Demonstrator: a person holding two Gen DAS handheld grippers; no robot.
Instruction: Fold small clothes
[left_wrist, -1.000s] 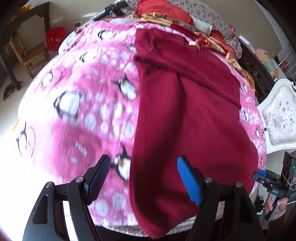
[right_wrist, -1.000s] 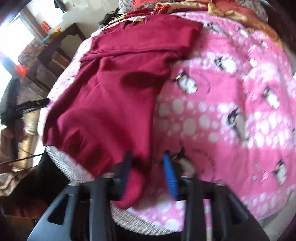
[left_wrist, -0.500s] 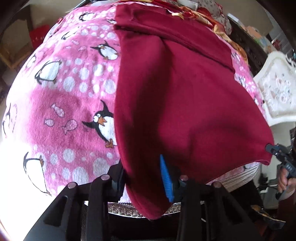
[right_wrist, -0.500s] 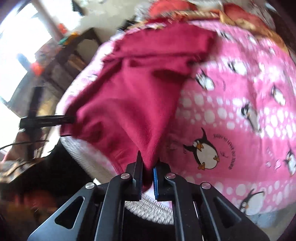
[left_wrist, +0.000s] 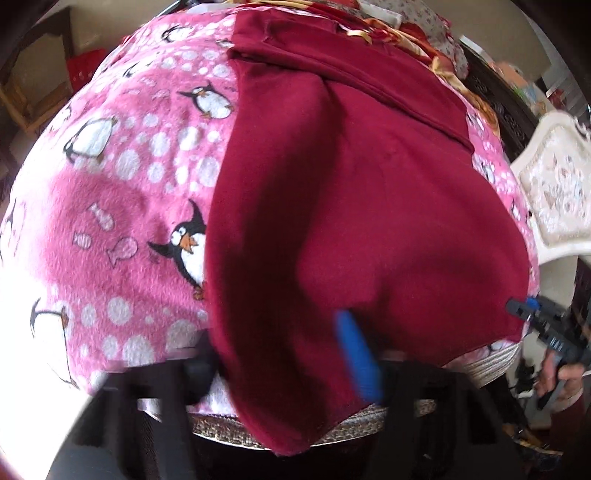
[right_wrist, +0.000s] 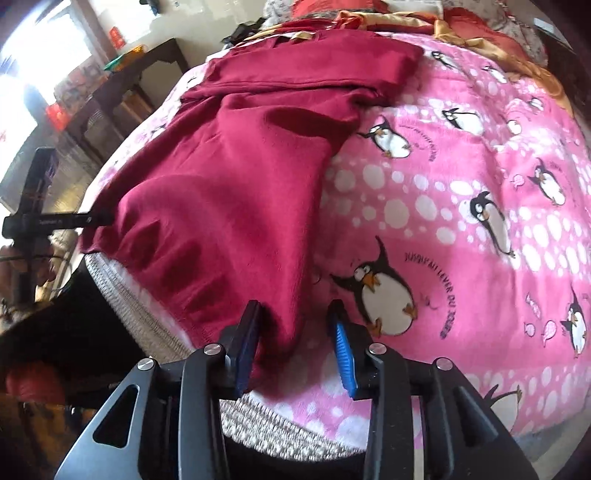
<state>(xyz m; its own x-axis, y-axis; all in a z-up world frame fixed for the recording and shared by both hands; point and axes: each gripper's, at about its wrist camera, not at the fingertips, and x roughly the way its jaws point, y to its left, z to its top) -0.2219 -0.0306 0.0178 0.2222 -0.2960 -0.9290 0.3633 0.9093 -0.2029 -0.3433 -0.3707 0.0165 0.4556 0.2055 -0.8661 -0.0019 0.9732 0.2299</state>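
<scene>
Left wrist view: left claw (left_wrist: 280, 354) is blurred, cloth drapes over it w/ only one blue pad (left_wrist: 356, 356) showing, so can't tell if it's apart or clamped. Maroon garment (left_wrist: 351, 192) lies ahead of it on the pink penguin blanket (left_wrist: 122, 192), near hem hanging over the bed edge. Right wrist view: right claw (right_wrist: 295, 343) has fingers apart, garment corner (right_wrist: 284, 325) sitting between them, touching the left pad; right pad is clear of the cloth. Rest of garment spreads fwd & left of this claw, blanket to its right. Far end of garment is folded across.
</scene>
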